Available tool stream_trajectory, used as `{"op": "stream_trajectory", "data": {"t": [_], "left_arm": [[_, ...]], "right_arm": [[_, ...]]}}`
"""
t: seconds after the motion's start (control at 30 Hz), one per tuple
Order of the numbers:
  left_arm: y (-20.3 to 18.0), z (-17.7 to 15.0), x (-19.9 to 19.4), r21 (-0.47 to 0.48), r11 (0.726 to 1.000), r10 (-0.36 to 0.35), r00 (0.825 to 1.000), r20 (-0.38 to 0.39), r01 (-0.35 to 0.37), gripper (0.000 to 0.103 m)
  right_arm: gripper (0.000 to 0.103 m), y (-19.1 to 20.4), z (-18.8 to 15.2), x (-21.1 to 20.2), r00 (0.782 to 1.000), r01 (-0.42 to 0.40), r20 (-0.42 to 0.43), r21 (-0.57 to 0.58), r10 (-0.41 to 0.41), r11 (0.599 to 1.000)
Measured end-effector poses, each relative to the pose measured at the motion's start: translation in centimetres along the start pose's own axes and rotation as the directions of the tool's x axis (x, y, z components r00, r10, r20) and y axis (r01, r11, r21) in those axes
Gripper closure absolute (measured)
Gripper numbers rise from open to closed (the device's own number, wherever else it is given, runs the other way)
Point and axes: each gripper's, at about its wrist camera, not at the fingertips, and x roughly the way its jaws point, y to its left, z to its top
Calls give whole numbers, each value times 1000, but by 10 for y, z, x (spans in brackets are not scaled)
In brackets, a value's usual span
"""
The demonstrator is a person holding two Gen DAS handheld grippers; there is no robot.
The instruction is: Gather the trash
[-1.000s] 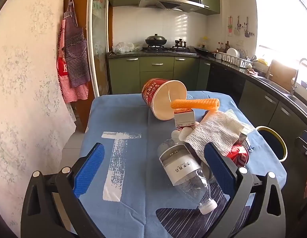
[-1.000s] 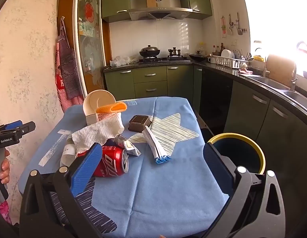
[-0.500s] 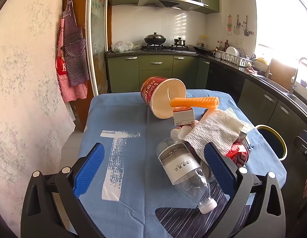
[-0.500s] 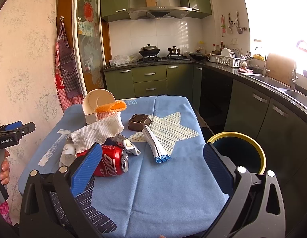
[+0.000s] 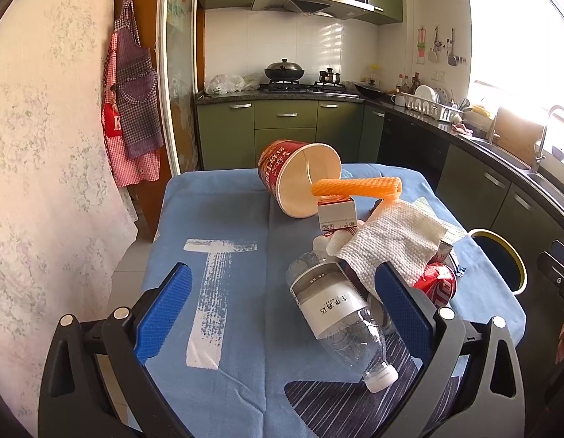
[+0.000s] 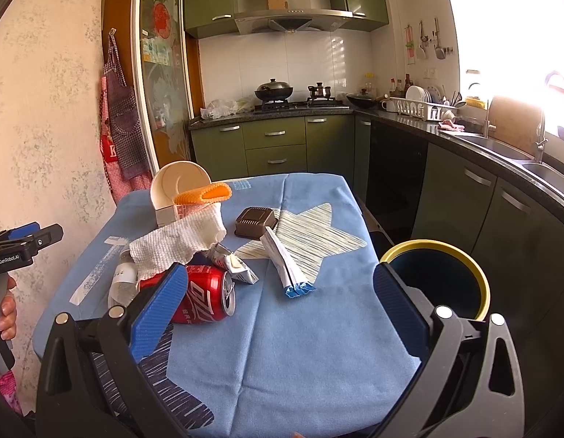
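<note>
Right wrist: brown tray (image 6: 255, 222) visible, left's view lacks it | both grippers' fingers spread wide, empty

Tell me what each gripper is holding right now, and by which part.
Nothing is held. The left gripper and the right gripper are both wide open above the table; the plastic bottle and red can lie loose on the cloth.

Both grippers have black frames with silver screws; the fingers (image 5: 161, 306) carry ribbed blue pads; bare-skinned hand (image 6: 4, 314).
</note>
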Motion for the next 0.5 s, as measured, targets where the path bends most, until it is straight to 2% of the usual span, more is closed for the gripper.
{"op": "stream_trajectory", "data": {"t": [0.5], "left_arm": [[-1, -1, 0, 3, 1000, -2, 1000, -1, 2, 4]], "right_arm": [[6, -1, -1, 1, 1000, -1, -4, 4, 1, 1000]]}}
